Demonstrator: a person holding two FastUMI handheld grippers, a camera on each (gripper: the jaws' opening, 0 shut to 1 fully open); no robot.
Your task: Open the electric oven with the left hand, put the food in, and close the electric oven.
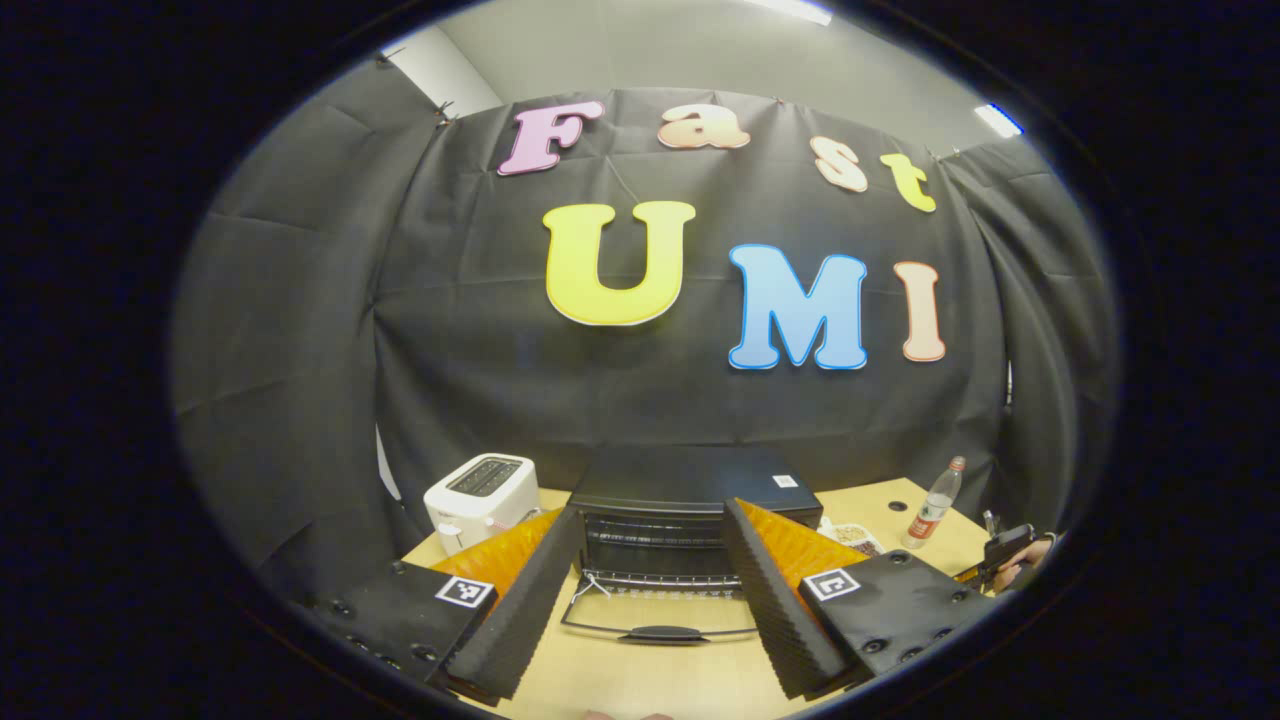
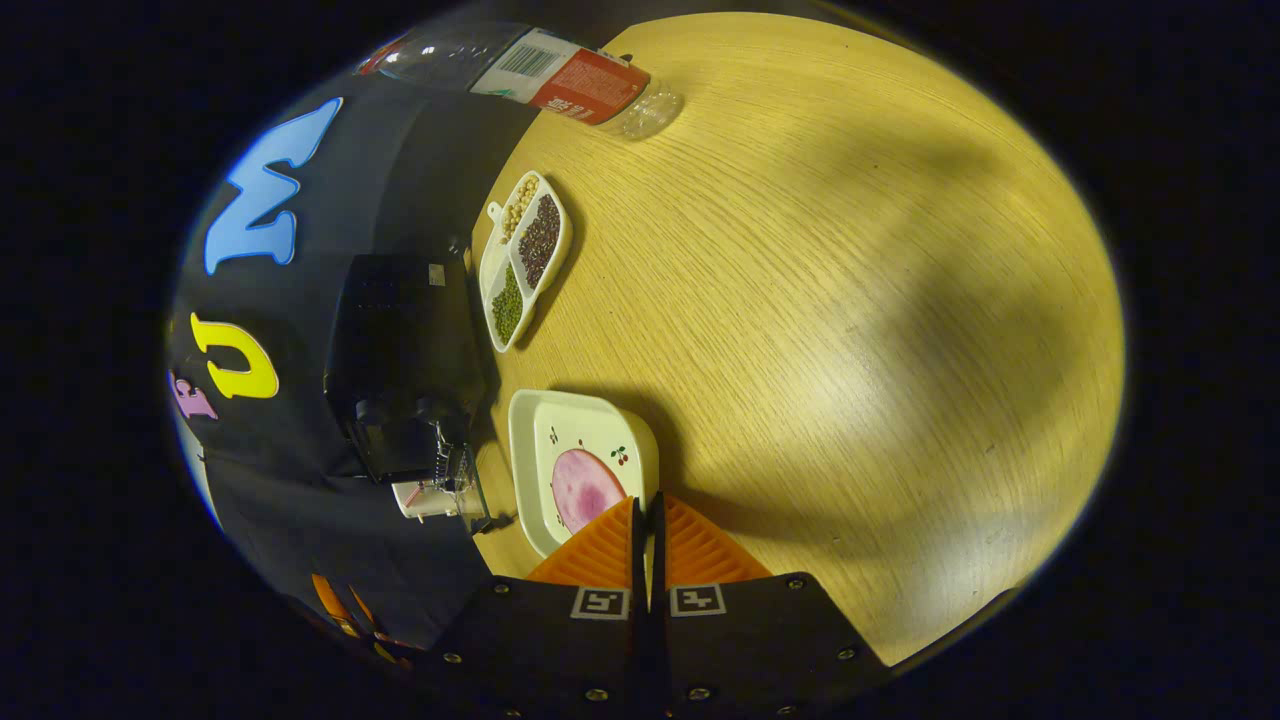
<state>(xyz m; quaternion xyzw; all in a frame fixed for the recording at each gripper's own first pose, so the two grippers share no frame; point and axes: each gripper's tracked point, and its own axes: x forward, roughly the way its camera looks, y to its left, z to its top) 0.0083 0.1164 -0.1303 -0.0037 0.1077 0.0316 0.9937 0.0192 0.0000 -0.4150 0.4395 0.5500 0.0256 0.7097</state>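
Wooden table (image 2: 850, 300). Electric oven (image 1: 680, 500), far centre, door (image 1: 655, 615) down. Plate (image 2: 560, 450) with food (image 2: 583, 487) right of oven. Left gripper (image 1: 645, 570): spread wide before oven. Right gripper (image 2: 648, 520): closed on plate rim.

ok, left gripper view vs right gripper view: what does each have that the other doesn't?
Left gripper view: the oven cavity face-on, the handle of the dropped door, and the left gripper with jaws open. Right gripper view: the plate with a pink food slice, and the right gripper with jaws closed on its rim. Both: oven, bottle, divided dish, wooden table.
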